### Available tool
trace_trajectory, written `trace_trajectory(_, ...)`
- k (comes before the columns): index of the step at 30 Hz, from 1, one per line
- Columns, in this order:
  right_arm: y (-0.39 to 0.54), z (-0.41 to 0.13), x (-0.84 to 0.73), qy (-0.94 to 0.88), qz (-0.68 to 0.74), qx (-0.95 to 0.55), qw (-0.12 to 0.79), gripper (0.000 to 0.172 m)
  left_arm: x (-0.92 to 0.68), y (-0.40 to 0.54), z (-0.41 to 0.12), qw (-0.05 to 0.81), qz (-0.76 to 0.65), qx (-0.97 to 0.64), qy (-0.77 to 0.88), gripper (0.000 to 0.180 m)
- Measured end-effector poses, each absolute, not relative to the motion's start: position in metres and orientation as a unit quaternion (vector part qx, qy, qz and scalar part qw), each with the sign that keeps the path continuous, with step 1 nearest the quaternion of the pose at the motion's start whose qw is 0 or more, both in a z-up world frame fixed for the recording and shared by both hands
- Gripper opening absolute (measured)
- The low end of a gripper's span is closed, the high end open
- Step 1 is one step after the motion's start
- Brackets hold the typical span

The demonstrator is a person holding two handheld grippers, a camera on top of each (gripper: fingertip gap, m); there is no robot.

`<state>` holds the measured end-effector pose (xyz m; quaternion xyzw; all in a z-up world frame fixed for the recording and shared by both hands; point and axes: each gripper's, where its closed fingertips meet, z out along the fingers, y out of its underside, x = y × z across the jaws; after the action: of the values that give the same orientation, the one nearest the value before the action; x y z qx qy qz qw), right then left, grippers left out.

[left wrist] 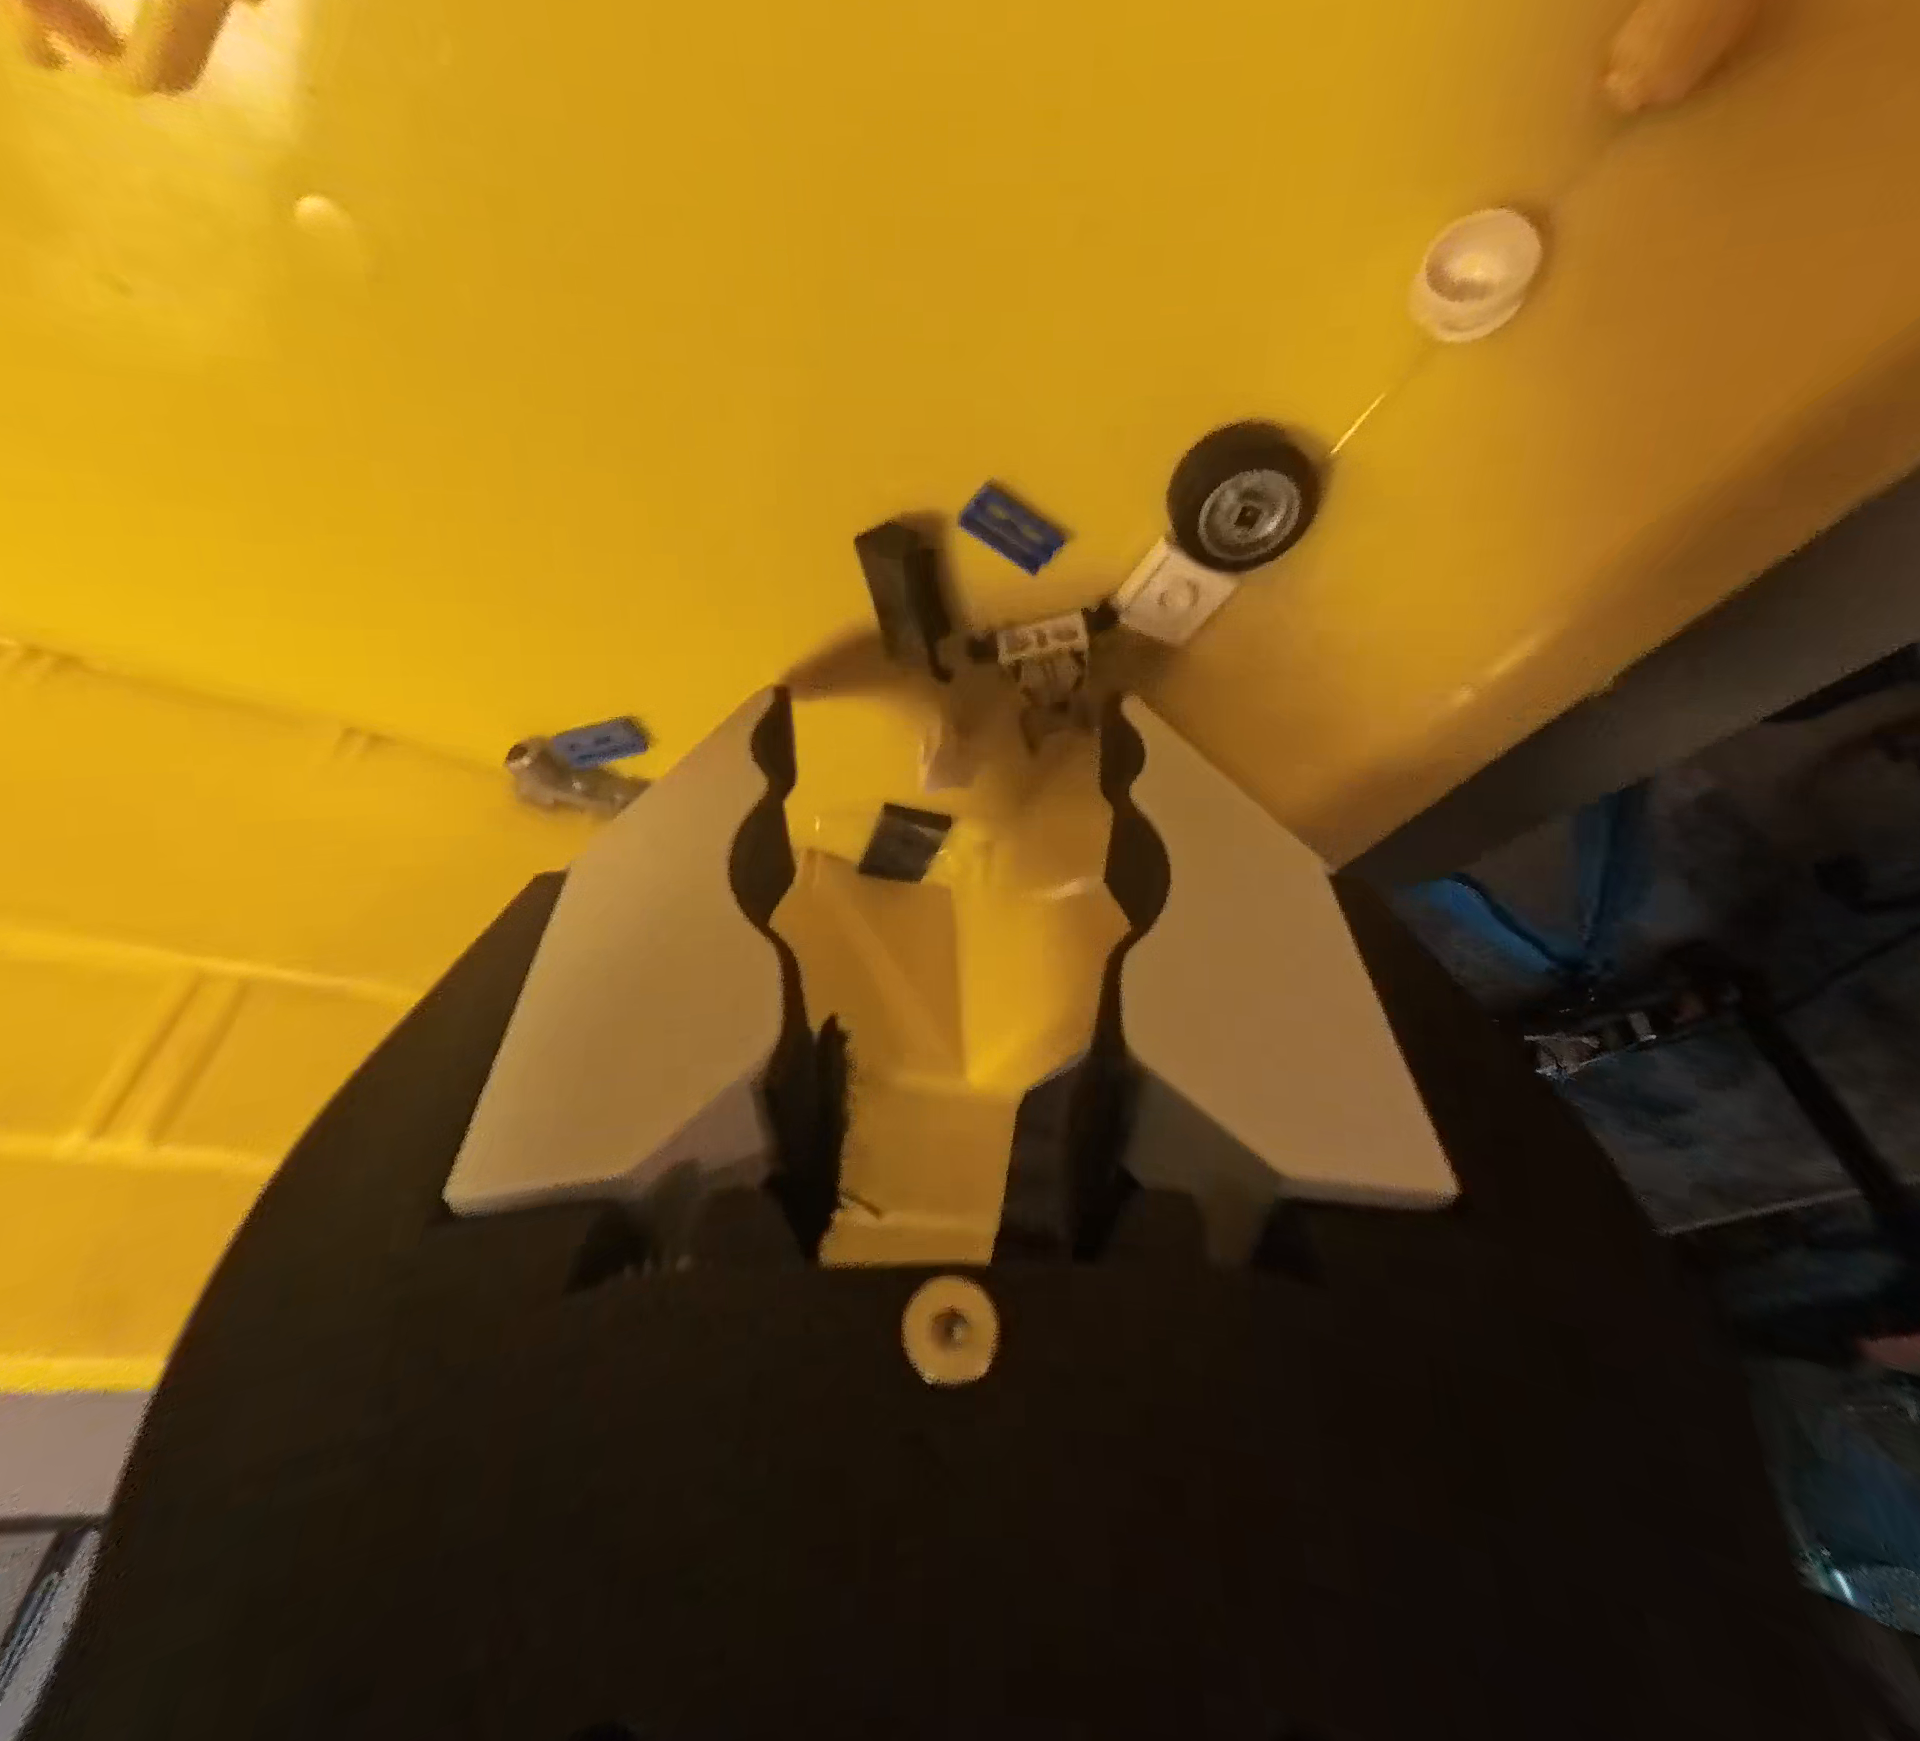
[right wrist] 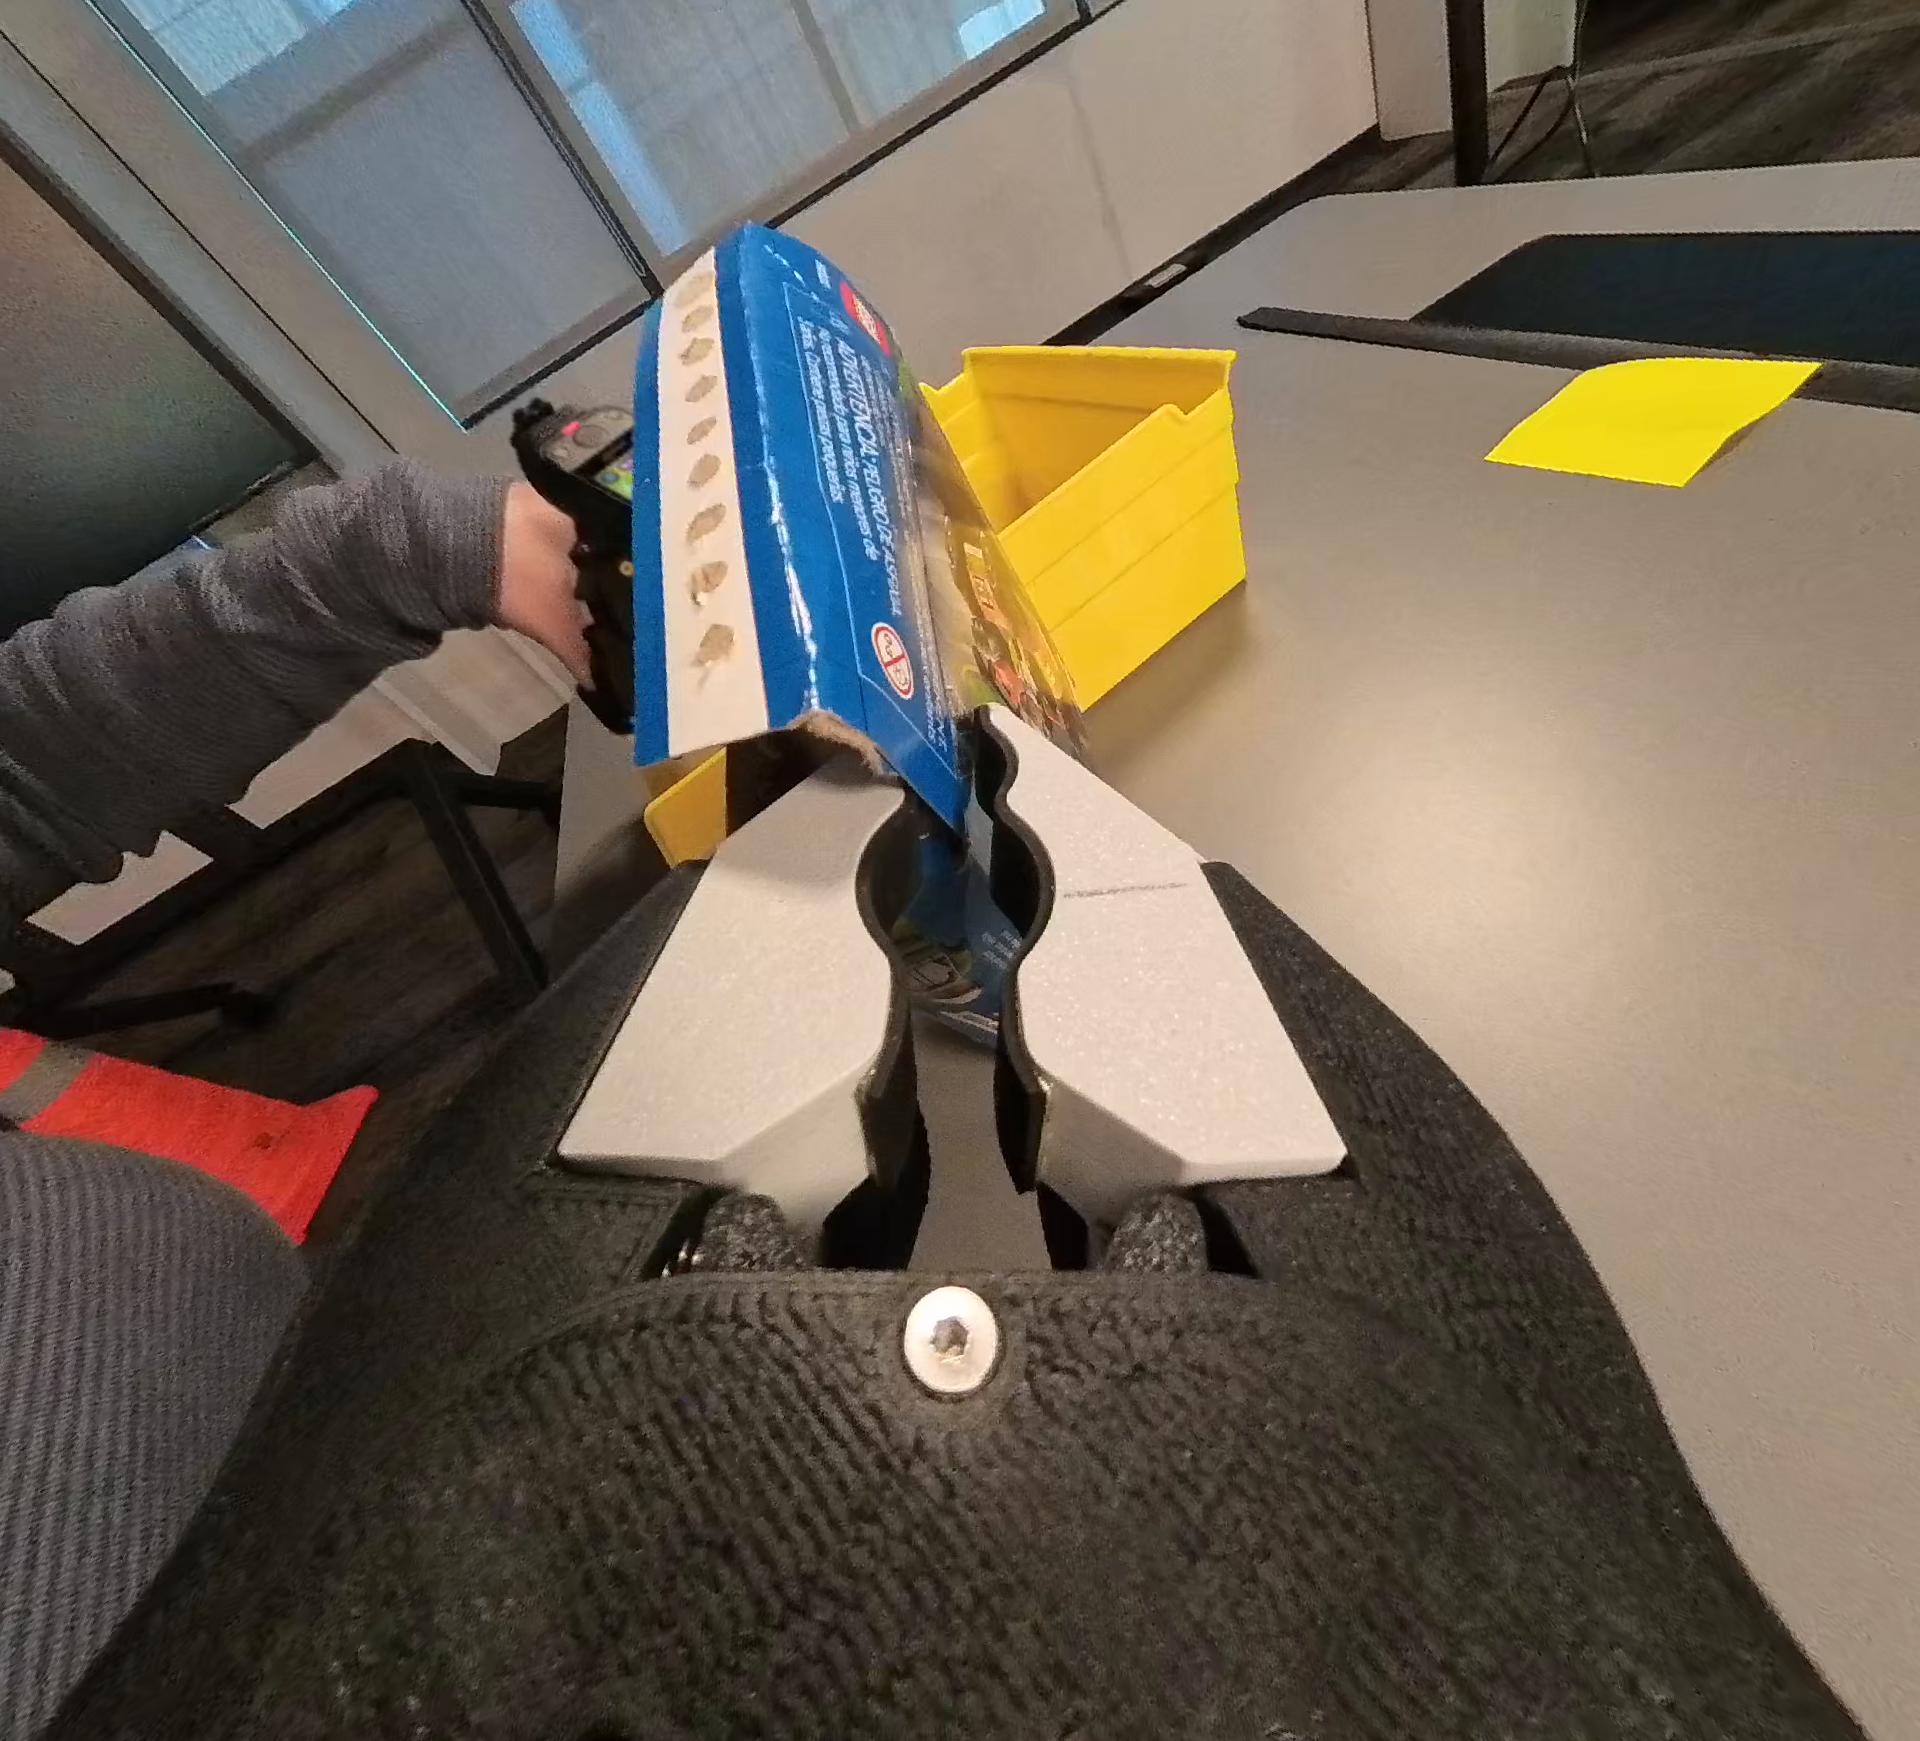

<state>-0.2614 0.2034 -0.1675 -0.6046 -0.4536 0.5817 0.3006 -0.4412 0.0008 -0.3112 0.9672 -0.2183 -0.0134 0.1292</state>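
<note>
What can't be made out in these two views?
- Left wrist view: small pieces in the yellow bin beyond the open left gripper are motion-blurred, shapes unclear.
- Right wrist view: blue box, clamped in the right gripper, hides the left gripper's fingers and part of the bin.
- Box contents: hidden.
</note>
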Motion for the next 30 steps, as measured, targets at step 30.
trace_trajectory(30, 0.201, -0.166, -0.261, -0.454, 0.583, -0.604, 0.299, 0.004, -0.450, 0.024, -0.307, -0.029, -0.086, 0.944, -0.317, 0.016)
